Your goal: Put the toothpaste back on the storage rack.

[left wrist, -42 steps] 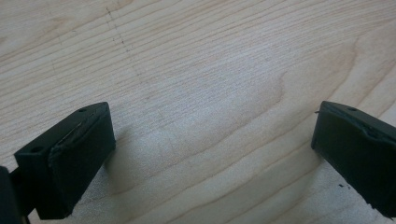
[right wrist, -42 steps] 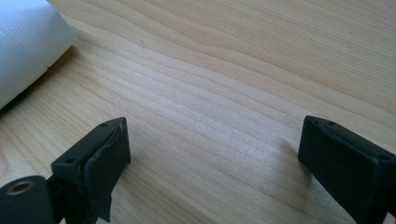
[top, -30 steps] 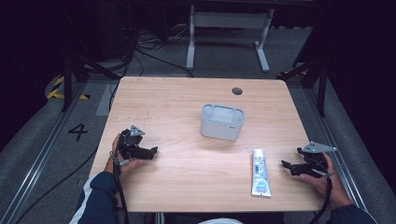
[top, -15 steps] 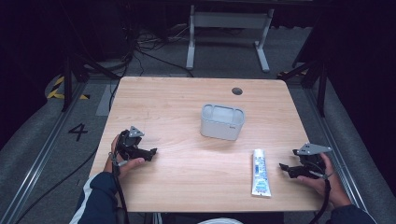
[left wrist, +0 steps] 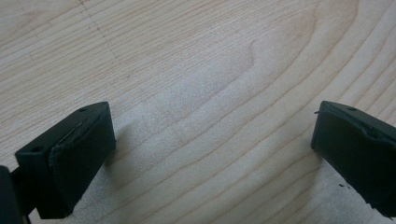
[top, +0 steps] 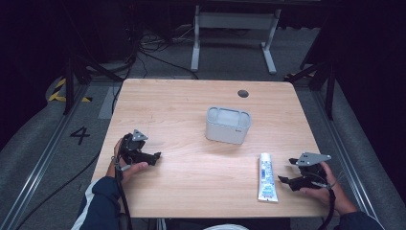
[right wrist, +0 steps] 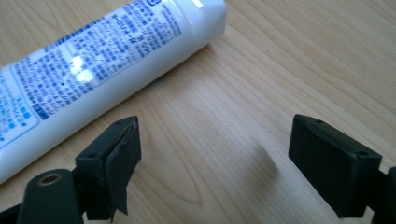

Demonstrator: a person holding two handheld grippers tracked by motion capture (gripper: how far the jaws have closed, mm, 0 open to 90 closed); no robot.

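A white tube with blue print [top: 266, 177] lies flat near the table's front right, cap end pointing away from me. My right gripper [top: 286, 181] rests just to its right, open, jaws aimed at the tube. In the right gripper view the tube [right wrist: 93, 70] lies beyond the left jaw, and bare wood sits between the jaws [right wrist: 215, 163]. A grey rounded box [top: 228, 124] stands open-topped at the table's middle. At the front left my left gripper [top: 155, 156] is held low over the wood, open, with nothing between its jaws [left wrist: 210, 154].
The wooden table [top: 182, 105] has a round cable hole [top: 243, 93] near its far edge. Beyond the table stand a white metal frame [top: 234, 28] and cables on the floor. A "4" marking [top: 79, 135] lies on the floor at left.
My right gripper has edged slightly left and toward the front, closer to the tube. The left gripper, the tube and the box stay put.
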